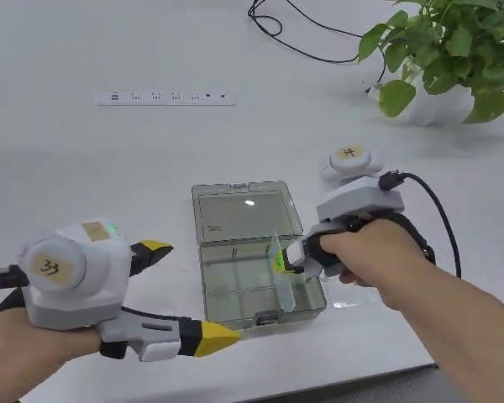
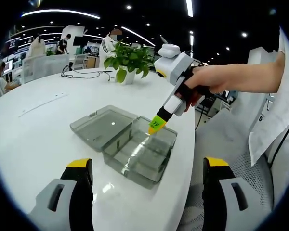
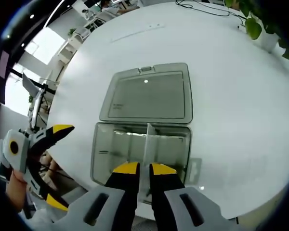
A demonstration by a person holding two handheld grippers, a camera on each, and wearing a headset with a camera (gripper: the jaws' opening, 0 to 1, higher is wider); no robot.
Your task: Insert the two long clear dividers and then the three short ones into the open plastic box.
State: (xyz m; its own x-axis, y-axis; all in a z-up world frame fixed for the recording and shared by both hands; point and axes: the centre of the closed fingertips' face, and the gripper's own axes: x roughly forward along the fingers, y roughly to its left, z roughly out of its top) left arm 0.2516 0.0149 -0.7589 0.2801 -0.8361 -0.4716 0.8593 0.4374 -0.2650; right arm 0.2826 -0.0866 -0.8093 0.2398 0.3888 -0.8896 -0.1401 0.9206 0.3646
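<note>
My right gripper pinches a clear divider upright inside the box; my left gripper gapes wide, empty, beside it. Mid-insertion, I judge: next, press it straight down until seated.

Box sits open at worktop centre, lid flat on its 12 o'clock side. Right tongs reach in from 4 o'clock, pinched on a clear divider that stands upright in the box's 3 o'clock half. Left tongs at 8 o'clock, spread wide, beside the box. Power strip at 11, plant at 1.
</note>
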